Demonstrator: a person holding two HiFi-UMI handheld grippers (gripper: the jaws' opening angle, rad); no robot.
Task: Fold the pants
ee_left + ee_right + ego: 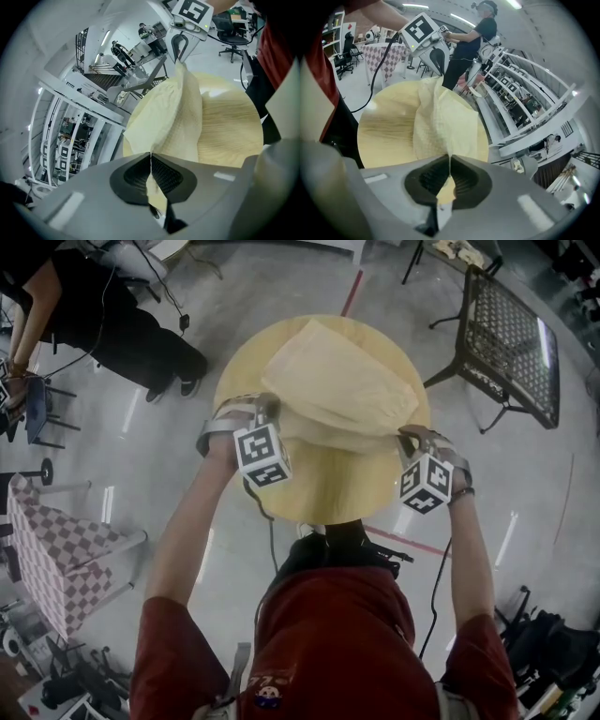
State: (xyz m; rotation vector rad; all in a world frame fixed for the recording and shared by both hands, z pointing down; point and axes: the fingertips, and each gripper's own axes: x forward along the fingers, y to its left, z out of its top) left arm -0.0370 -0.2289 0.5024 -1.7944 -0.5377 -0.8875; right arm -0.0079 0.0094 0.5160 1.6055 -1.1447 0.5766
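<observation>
Left hand-held gripper [151, 155] pinching pants [171, 119] | right hand-held gripper [449, 159] likewise | grips seen in gripper views only

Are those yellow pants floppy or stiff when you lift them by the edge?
Probably floppy: the pants sag and crease between the left claw and the right claw, both shut on their edge. Likely light too, since small pinches hold them up. The rest lies on the table, so it may drag.

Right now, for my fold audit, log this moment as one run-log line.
stage: mid-fold | left gripper: shut on pants | right gripper: shut on pants | near edge lifted off round table
</observation>
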